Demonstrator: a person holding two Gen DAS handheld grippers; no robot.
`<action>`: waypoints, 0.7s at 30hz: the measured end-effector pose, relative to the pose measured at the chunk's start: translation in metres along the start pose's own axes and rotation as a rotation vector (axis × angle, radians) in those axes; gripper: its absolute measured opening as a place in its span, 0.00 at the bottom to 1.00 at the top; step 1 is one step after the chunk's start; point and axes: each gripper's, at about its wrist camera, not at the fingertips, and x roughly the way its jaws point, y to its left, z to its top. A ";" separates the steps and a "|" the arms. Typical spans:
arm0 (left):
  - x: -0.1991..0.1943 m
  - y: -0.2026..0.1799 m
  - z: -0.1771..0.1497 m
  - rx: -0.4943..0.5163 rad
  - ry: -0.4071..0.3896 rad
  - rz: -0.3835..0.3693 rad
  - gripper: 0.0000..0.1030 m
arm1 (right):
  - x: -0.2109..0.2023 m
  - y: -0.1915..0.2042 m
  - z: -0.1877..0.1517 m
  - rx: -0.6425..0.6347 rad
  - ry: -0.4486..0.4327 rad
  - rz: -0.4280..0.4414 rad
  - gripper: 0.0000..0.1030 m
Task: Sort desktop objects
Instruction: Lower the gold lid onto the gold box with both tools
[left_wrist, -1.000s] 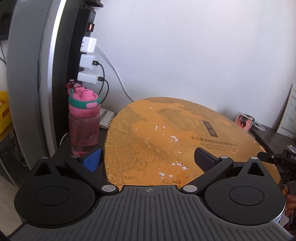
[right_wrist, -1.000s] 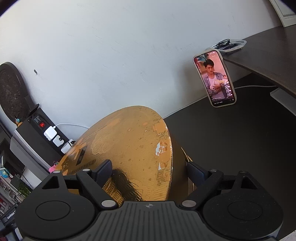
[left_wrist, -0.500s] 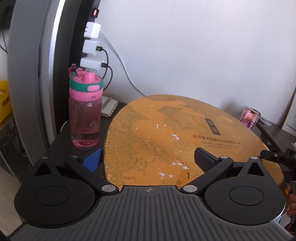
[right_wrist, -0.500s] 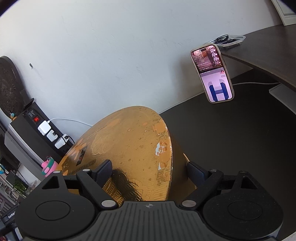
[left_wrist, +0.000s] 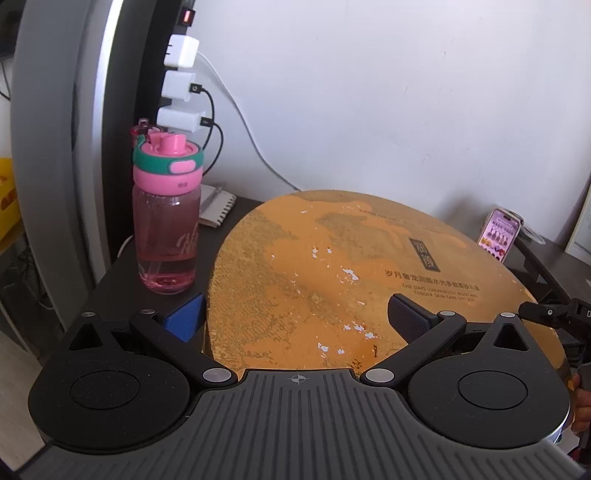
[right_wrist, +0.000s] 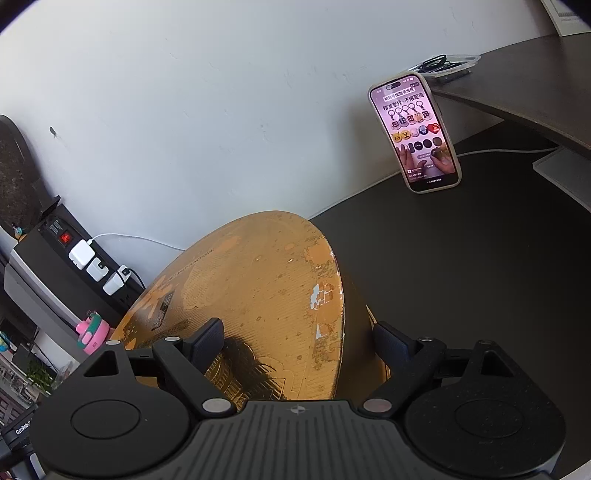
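Orange-gold and scuffed with white chips, a large round box (left_wrist: 332, 266) fills the middle of both wrist views, with dark printed lettering on its lid. It is gripped from two sides. The left hand-held gripper (left_wrist: 291, 317) straddles the near edge of the box: its blue-padded finger (left_wrist: 184, 321) lies against the outer side wall and its dark finger (left_wrist: 410, 321) rests on top of the lid, so the jaws are clamped on the rim. The right hand-held gripper (right_wrist: 295, 339) holds the opposite edge in the same way, one pad on the lid and the other down against the side wall. Whether the box rests on the dark tabletop (right_wrist: 461, 258) or is lifted off it cannot be told.

Just beside the box on the left stands an upright pink water bottle (left_wrist: 166, 221) with a green-banded cap, holding a little liquid. Behind it lies a spiral notebook (left_wrist: 218, 206). Three white chargers (left_wrist: 181, 85) are plugged into a black power strip (right_wrist: 70, 258) standing beside the wall. Well apart on the other side, a phone (right_wrist: 415, 133) with a lit screen stands tilted, near a raised desk shelf (right_wrist: 535, 74) that carries a clear tray of dark loops.
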 end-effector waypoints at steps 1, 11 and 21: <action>0.000 0.000 0.000 0.000 -0.001 0.001 0.99 | 0.001 -0.001 0.000 0.003 0.001 0.002 0.86; 0.002 -0.002 0.002 0.013 -0.005 0.013 0.99 | 0.006 -0.001 0.000 0.026 0.023 -0.015 0.87; 0.011 0.003 0.001 0.010 0.016 0.018 0.99 | 0.008 0.007 0.000 0.008 0.034 -0.044 0.89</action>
